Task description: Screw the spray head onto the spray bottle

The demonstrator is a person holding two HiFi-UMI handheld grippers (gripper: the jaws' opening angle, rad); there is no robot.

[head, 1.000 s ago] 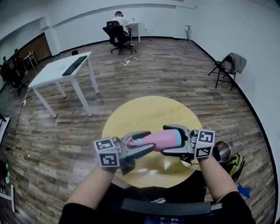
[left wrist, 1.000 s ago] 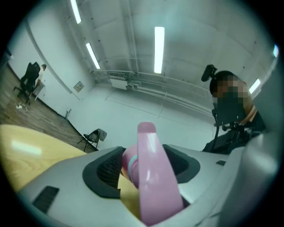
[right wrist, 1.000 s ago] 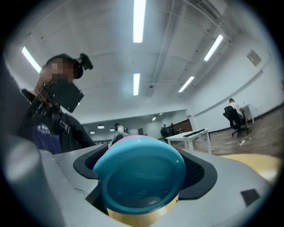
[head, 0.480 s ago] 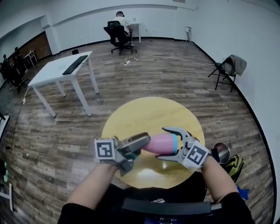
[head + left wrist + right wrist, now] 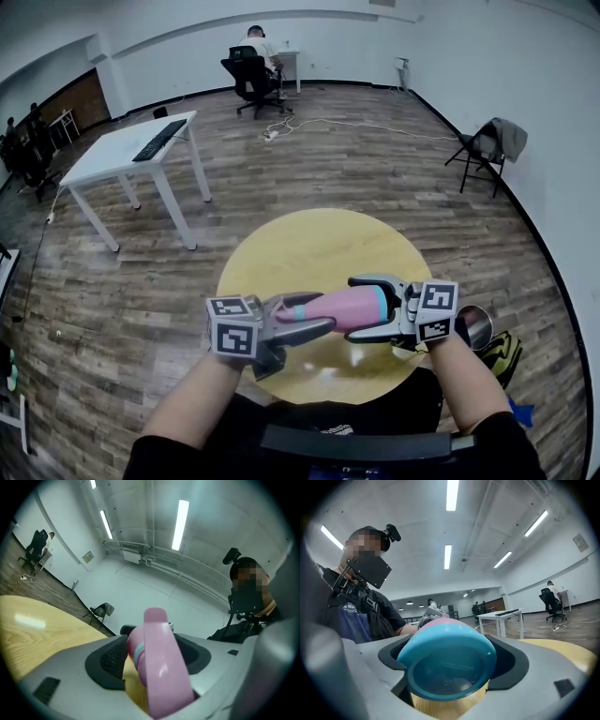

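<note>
A pink spray bottle (image 5: 349,307) with a teal base (image 5: 447,665) lies level over the round yellow table (image 5: 309,239). My right gripper (image 5: 354,307) is shut on the bottle's lower end, and the base fills its jaws in the right gripper view. The pink spray head (image 5: 159,663) sits on the bottle's neck, between the jaws of my left gripper (image 5: 314,314). Those jaws have just been opening. A strip of table shows between the left pad (image 5: 105,660) and the neck.
A white desk (image 5: 131,150) stands at the far left, and a person sits on an office chair (image 5: 251,66) at the back. A folding chair (image 5: 486,142) stands by the right wall. A shiny round thing (image 5: 478,323) and a yellow-black bag (image 5: 504,352) lie beside the table.
Half a second ago both grippers were rolled about the bottle's axis. They are now back near their earlier pose, slightly lower. The bottle has stayed level between them.
</note>
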